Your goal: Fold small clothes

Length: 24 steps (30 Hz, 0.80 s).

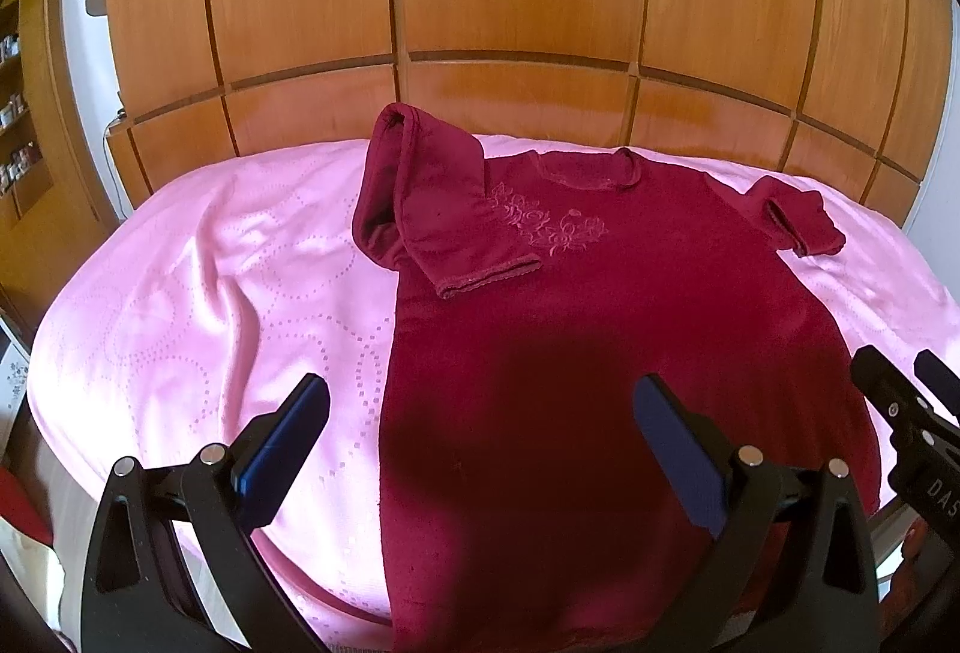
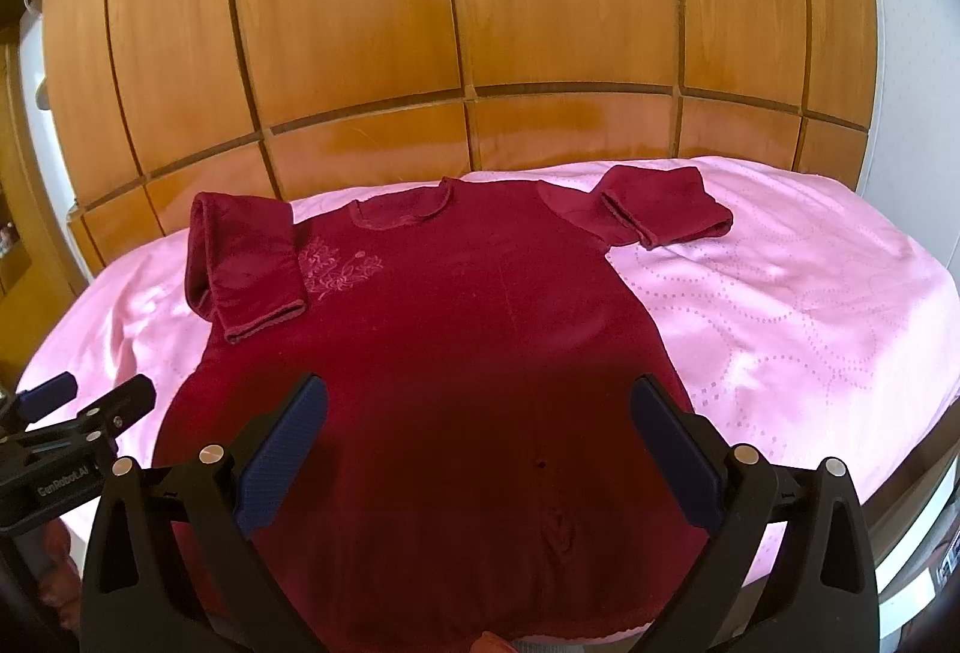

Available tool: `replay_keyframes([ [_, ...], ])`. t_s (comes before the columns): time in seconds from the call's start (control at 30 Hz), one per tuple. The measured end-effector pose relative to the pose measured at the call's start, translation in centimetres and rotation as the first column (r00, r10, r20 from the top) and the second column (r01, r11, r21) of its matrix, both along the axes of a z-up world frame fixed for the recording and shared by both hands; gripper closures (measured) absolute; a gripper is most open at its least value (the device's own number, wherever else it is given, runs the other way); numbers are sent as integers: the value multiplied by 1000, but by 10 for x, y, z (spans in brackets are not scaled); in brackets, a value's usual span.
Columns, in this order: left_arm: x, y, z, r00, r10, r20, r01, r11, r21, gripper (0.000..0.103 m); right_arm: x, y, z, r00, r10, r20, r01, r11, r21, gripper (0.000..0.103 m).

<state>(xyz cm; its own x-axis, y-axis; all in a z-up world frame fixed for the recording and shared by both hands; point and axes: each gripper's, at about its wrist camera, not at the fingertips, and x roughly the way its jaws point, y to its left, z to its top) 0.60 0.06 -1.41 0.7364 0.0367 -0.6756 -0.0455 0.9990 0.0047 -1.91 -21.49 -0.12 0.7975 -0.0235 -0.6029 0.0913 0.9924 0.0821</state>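
While the dark red velvety short-sleeved top (image 1: 600, 305) is lying flat across the pink bedspread (image 1: 198, 293), filling mid-frame, the left gripper (image 1: 480, 434) and right gripper (image 2: 480, 434) are hovering wide open, holding nothing. It looks soft and limp; pinching the hem corners at lower frame seems wisest.

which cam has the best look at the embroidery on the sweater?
Left wrist: the embroidery sits near centre and shows its full floral outline. In the right wrist view it lies further off to the side, and the folded sleeve crowds its edge.
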Motion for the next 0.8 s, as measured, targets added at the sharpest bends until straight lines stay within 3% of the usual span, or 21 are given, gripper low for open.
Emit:
replay_keyframes([
  [0.47, 5, -1, -4, 1000, -2, -23, 2, 1000, 11, 2, 1, 0, -4, 1000, 6, -7, -6, 1000, 3, 3],
  [0.8, 14, 3, -19, 997, -1, -81, 2, 1000, 9, 2, 4, -2, -15, 999, 7, -31, -7, 1000, -5, 3],
])
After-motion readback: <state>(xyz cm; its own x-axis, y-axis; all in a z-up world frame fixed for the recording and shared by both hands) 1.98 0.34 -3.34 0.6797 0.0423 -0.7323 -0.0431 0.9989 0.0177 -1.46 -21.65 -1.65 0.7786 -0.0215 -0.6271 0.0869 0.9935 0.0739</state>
